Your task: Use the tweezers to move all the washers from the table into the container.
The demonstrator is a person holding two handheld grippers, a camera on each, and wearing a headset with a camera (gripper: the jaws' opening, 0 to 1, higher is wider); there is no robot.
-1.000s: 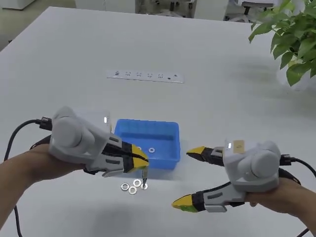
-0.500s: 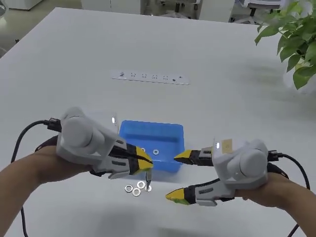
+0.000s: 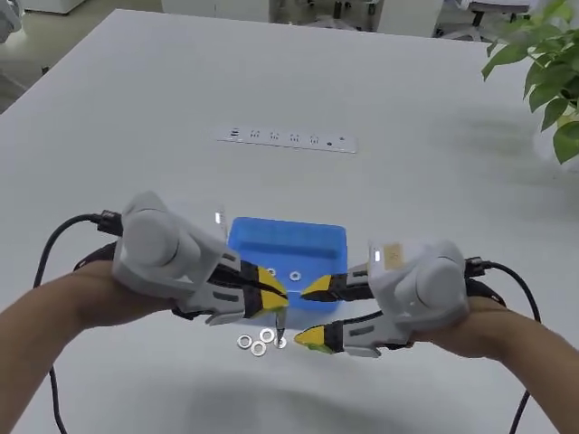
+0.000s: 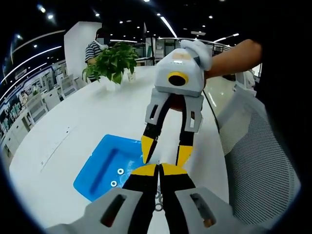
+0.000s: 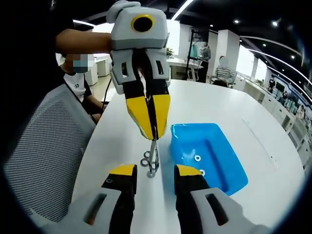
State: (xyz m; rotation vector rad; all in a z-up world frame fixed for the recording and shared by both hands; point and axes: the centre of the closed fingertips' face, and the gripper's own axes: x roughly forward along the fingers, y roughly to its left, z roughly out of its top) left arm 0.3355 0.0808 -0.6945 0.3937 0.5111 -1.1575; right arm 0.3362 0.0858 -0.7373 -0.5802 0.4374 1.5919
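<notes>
White office table [image 3: 389, 99], blue container [image 3: 289, 239], plant [image 3: 554, 86].

In the head view I have the container [image 3: 289, 240] at lower centre of the frame, on the table [image 3: 163, 99], with two washers [image 3: 295, 276] in it near its lower wall. The loose washers [image 3: 257, 343] lie clustered on the table just below the container. My left gripper [image 3: 276, 295] sits to their left, and the tweezers [image 3: 280, 325] reach down from its tips to the cluster. My right gripper [image 3: 306, 314] sits just to the right, facing the left one. A power strip [image 3: 287, 139] lies above the container, well apart from it. A plant [image 3: 552, 72] stands at the upper right.
</notes>
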